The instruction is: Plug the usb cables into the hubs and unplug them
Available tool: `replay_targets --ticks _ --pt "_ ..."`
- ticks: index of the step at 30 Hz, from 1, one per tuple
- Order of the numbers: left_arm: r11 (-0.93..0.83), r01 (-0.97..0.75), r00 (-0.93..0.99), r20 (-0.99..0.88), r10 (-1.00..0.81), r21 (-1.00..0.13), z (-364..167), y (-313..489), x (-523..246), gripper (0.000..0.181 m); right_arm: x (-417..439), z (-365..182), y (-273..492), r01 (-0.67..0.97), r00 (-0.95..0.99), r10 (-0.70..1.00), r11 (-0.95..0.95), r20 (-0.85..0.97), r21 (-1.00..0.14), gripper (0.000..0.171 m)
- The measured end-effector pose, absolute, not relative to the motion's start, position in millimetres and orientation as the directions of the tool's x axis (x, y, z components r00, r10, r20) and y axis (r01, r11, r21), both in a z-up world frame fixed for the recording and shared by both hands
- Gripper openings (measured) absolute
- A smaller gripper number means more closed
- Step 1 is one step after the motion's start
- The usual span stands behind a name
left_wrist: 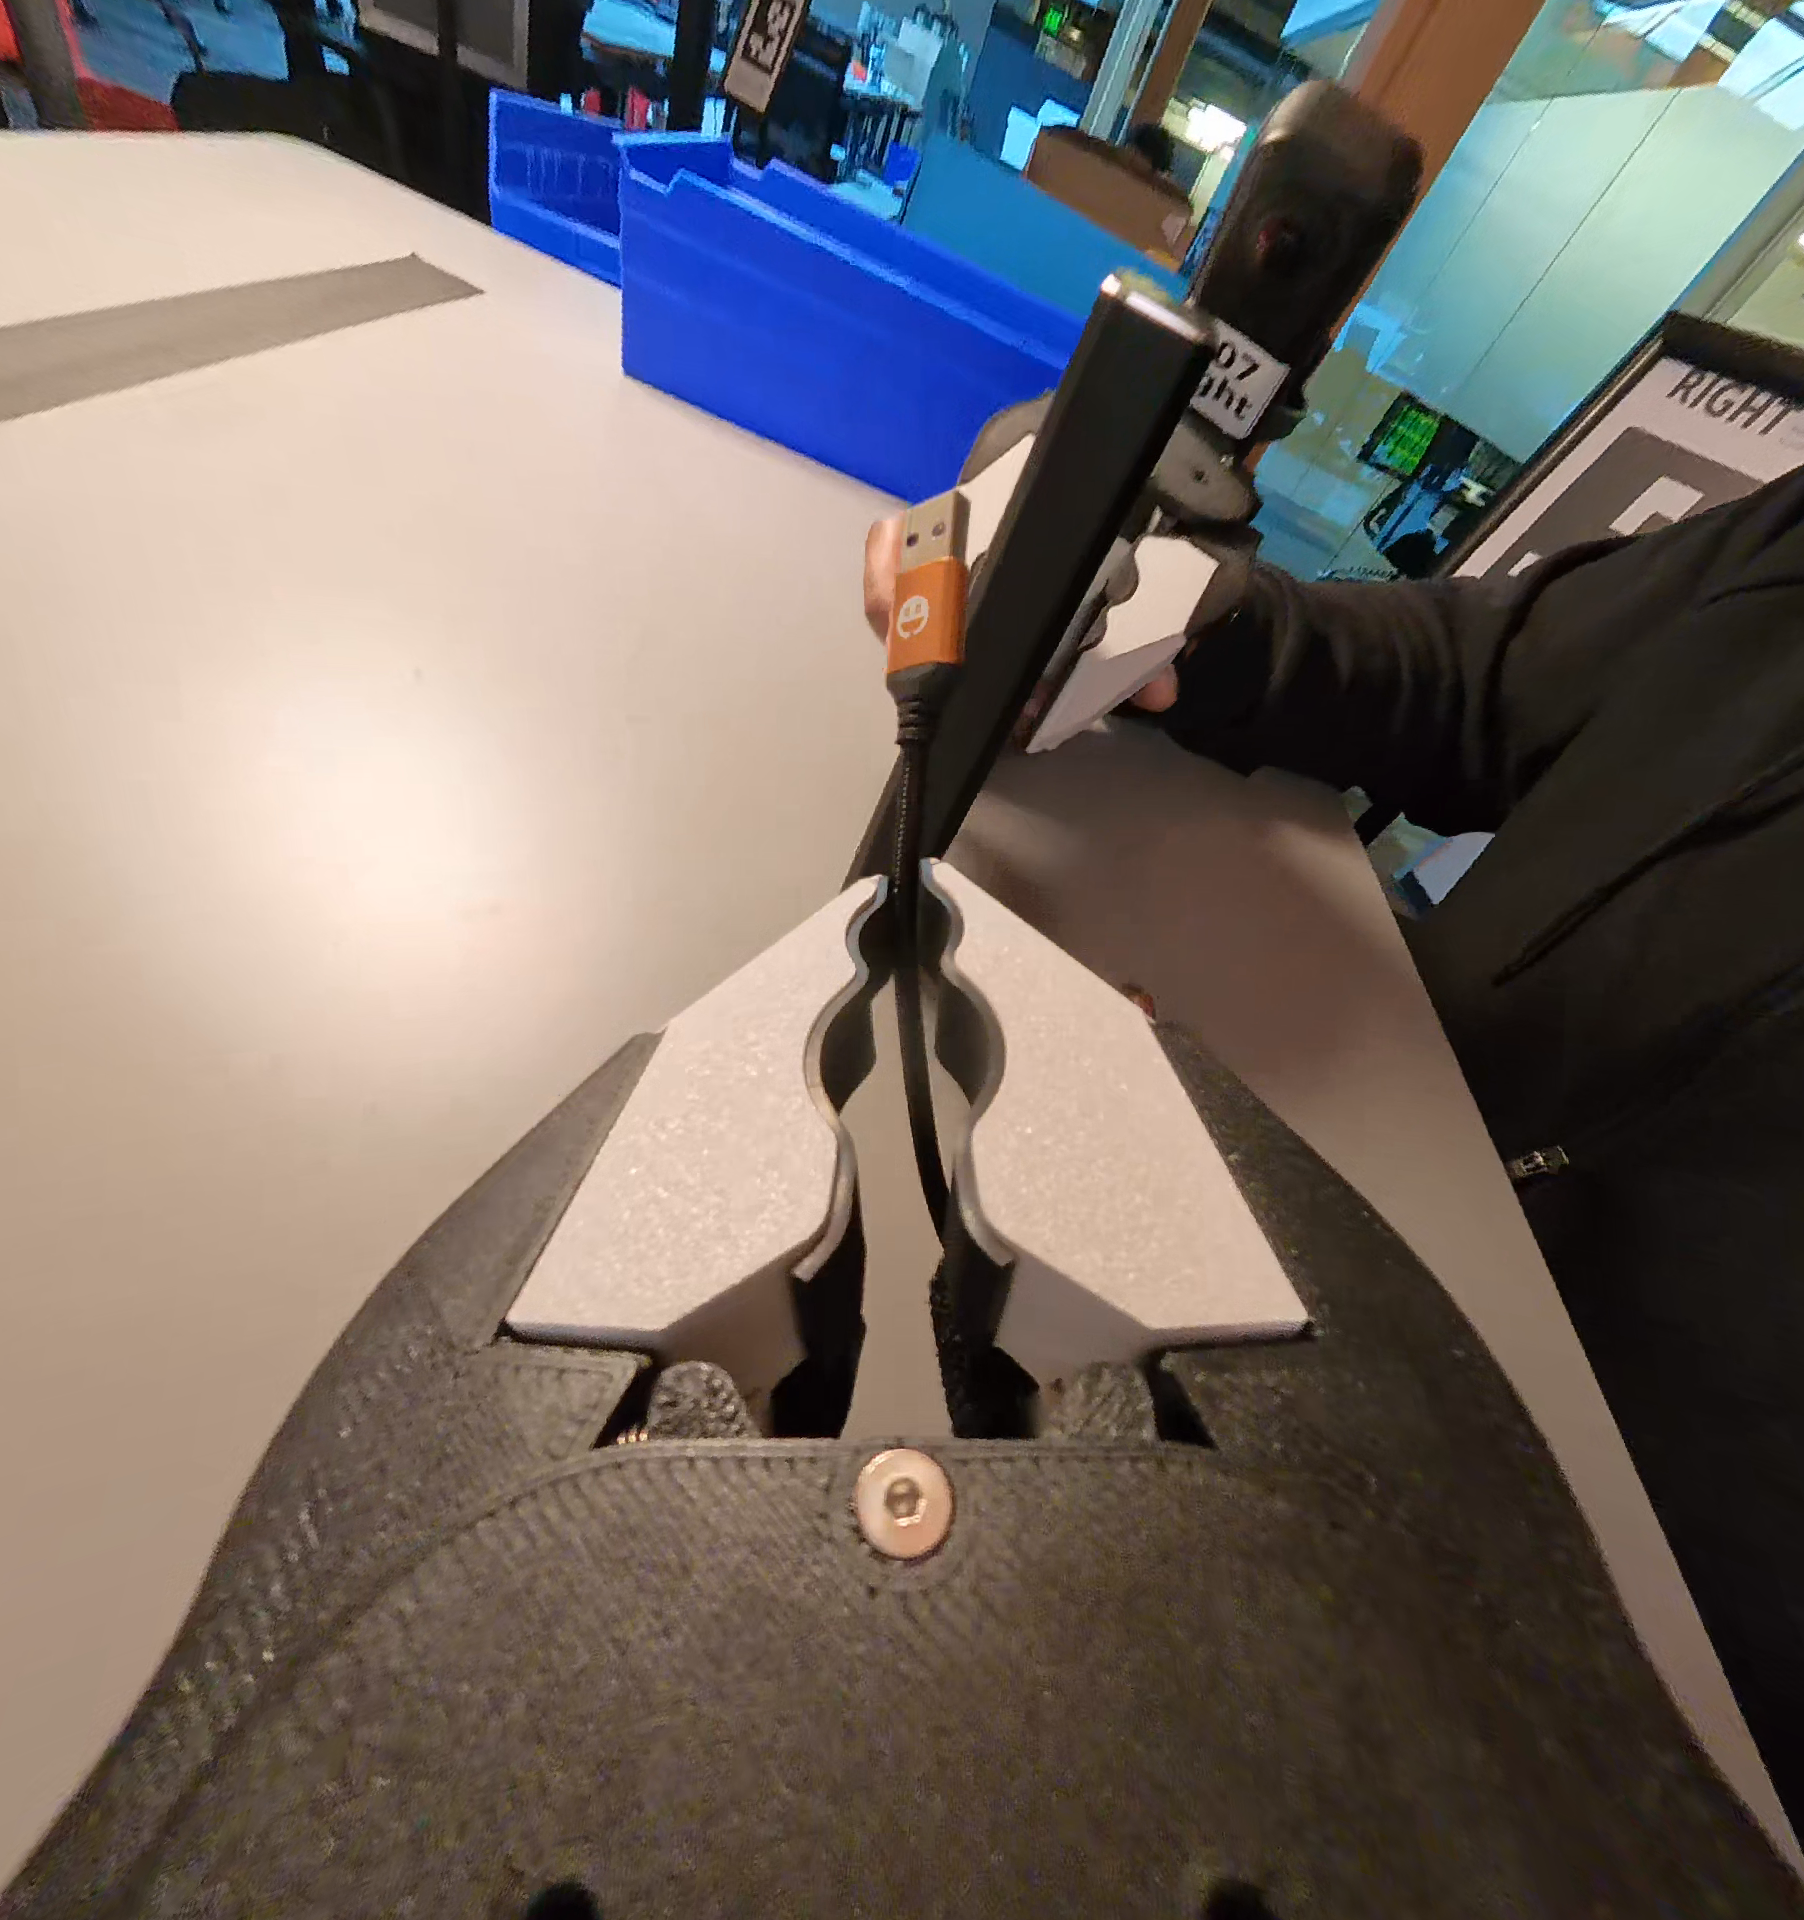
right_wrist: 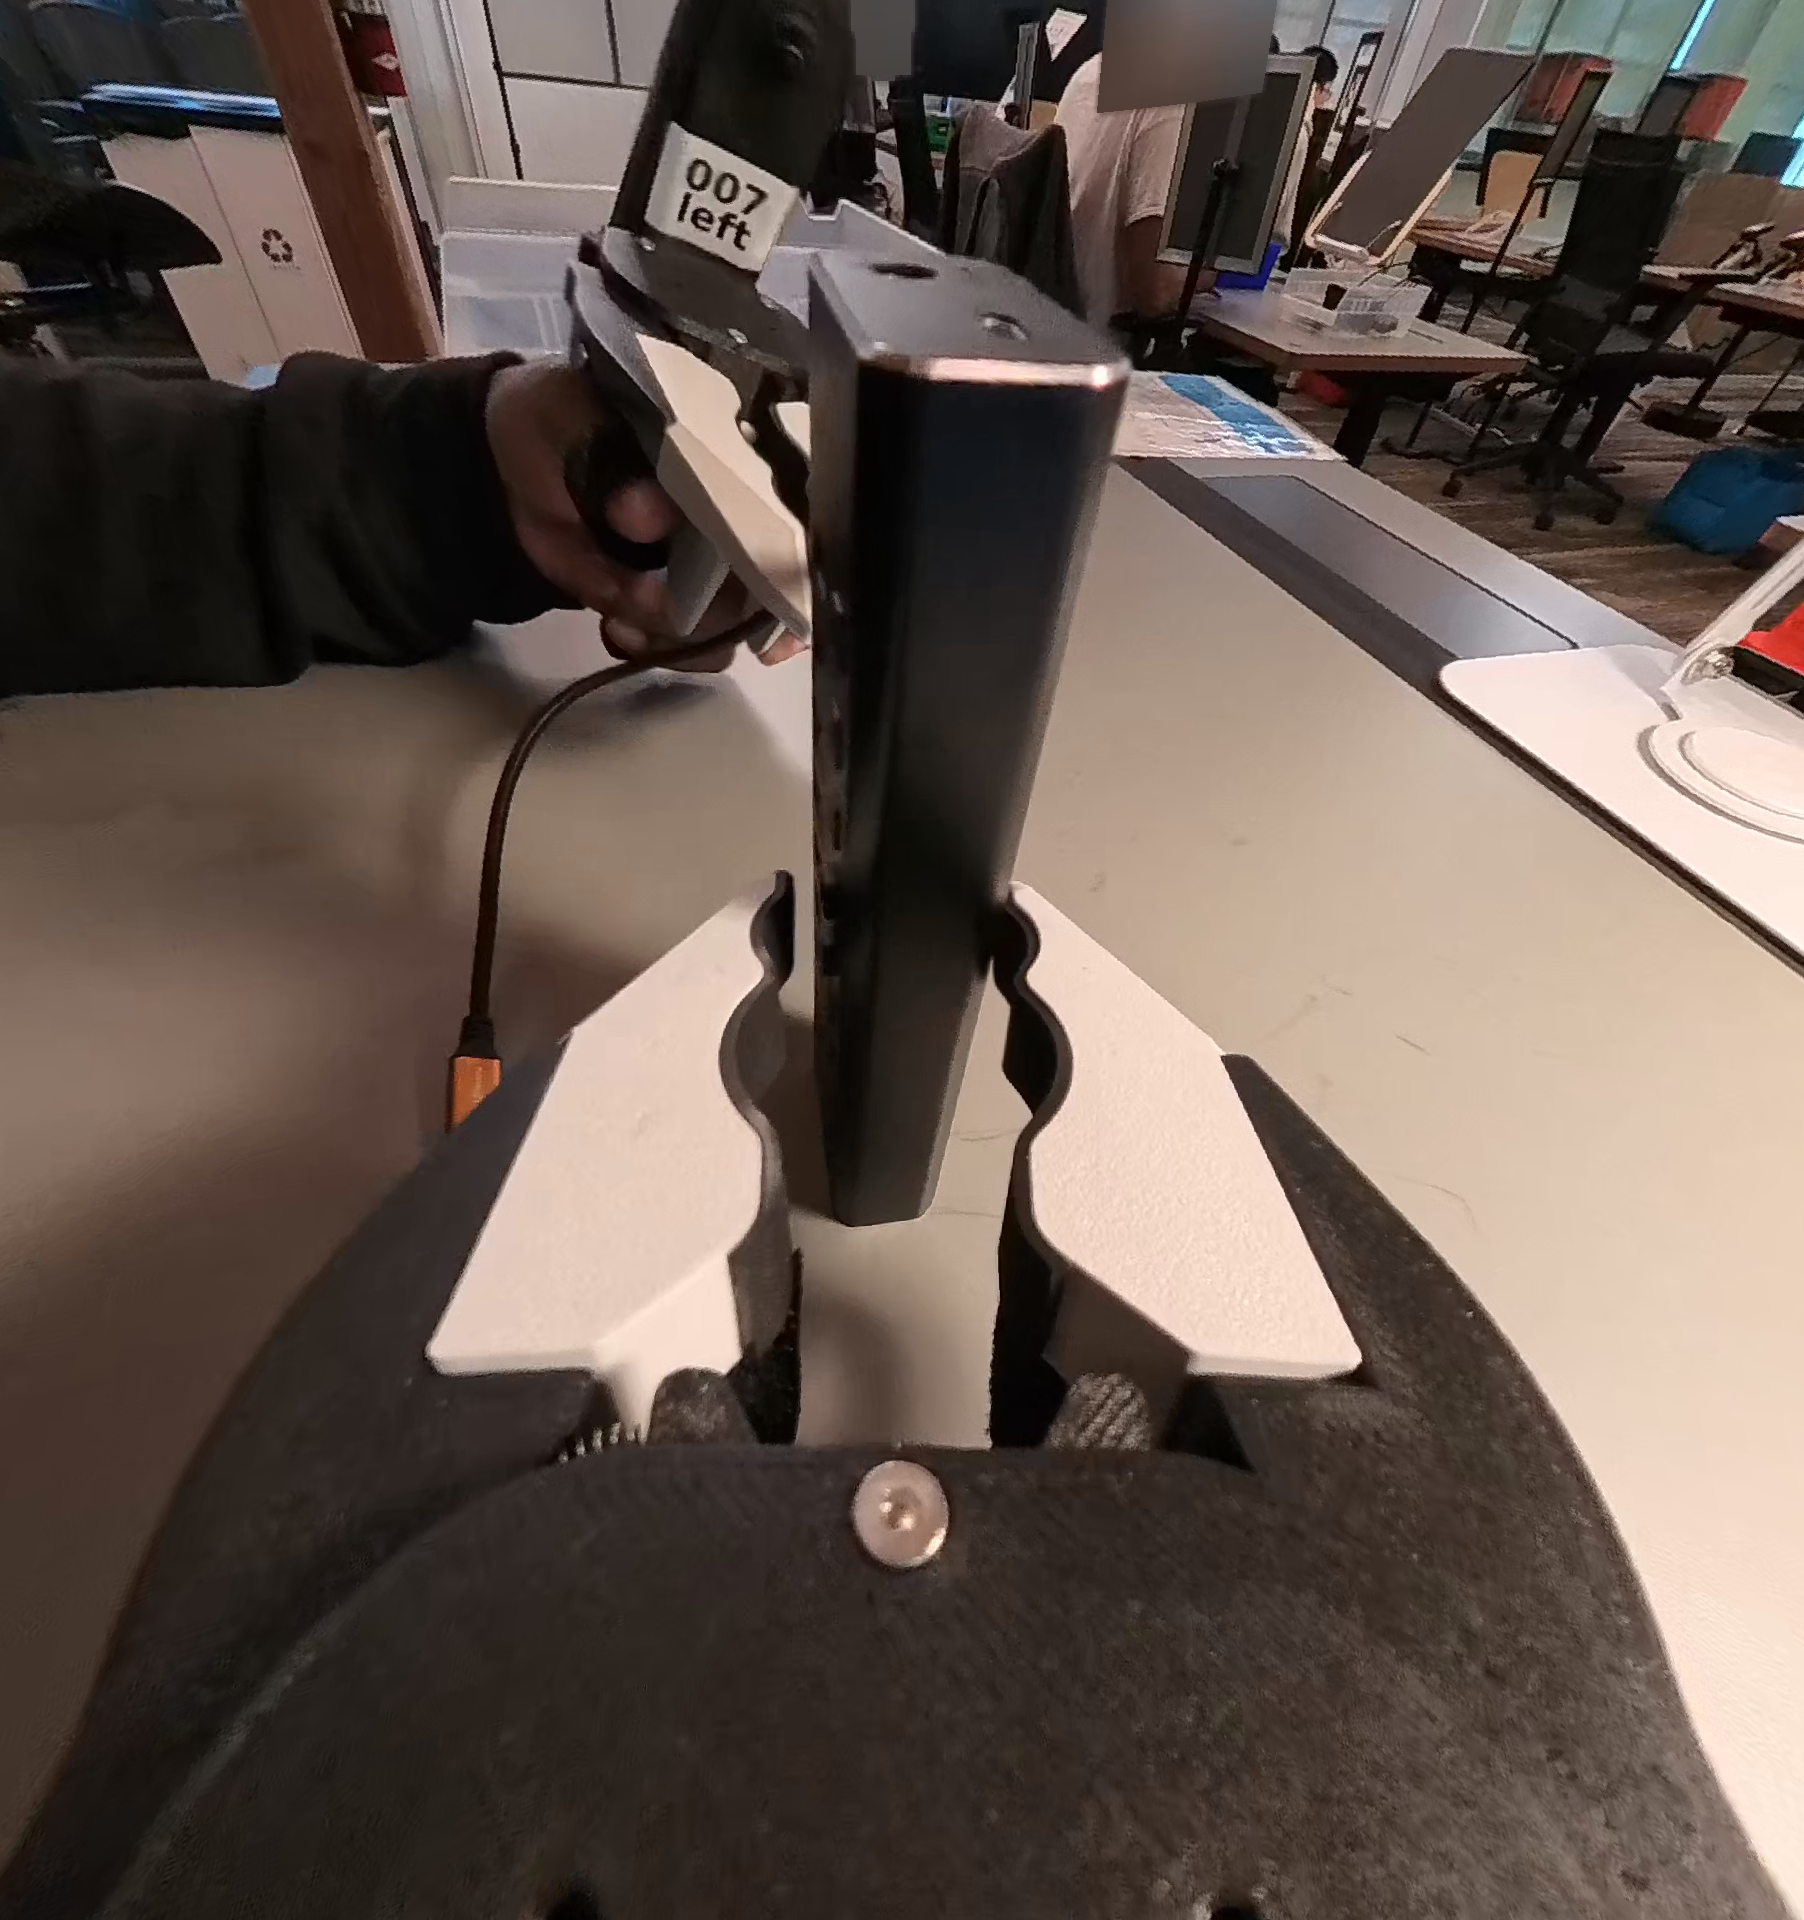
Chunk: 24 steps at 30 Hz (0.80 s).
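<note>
Now we pinch the USB cable (left_wrist: 913, 831) in our left gripper (left_wrist: 908, 894), our right gripper (right_wrist: 893, 914) clamps the black hub (right_wrist: 939, 727), plug unplugged, both above the desk (left_wrist: 358, 727).

A white sticker (right_wrist: 716, 203) with black print sits on the left hand-held gripper (left_wrist: 908, 883), and a matching one (left_wrist: 1236, 384) on the right hand-held gripper (right_wrist: 893, 914). The orange USB plug (left_wrist: 916, 618) bears a white face logo. A white bin (right_wrist: 277, 246) carries a recycling symbol. A framed sign (left_wrist: 1729, 405) shows large dark letters.
</note>
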<state>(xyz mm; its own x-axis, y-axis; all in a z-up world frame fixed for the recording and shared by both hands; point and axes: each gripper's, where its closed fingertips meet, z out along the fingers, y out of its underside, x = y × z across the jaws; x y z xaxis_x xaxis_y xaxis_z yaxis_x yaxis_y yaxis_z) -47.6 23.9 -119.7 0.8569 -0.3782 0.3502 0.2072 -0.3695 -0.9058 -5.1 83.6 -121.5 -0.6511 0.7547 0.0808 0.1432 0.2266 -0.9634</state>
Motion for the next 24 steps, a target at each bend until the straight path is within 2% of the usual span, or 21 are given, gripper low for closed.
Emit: replay_targets --ticks 5,14,24 --pt "-0.430 0.178 0.843 0.362 -0.397 -0.885 -131.5 22.6 -37.7 0.005 -4.5 -122.1 84.6 0.144 -0.652 0.754 0.232 0.085 -0.962 0.038" --pt "-0.439 0.128 0.734 0.382 -0.561 -0.889 -129.1 9.3 -5.6 0.005 -1.7 -123.6 86.9 0.135 -0.653 0.750 0.255 0.108 -0.958 0.039" --pt "-0.427 0.123 0.739 0.370 -0.563 -0.896 -128.2 18.8 9.4 0.005 2.7 -125.2 91.8 0.130 -0.645 0.753 0.277 0.131 -0.952 0.039"
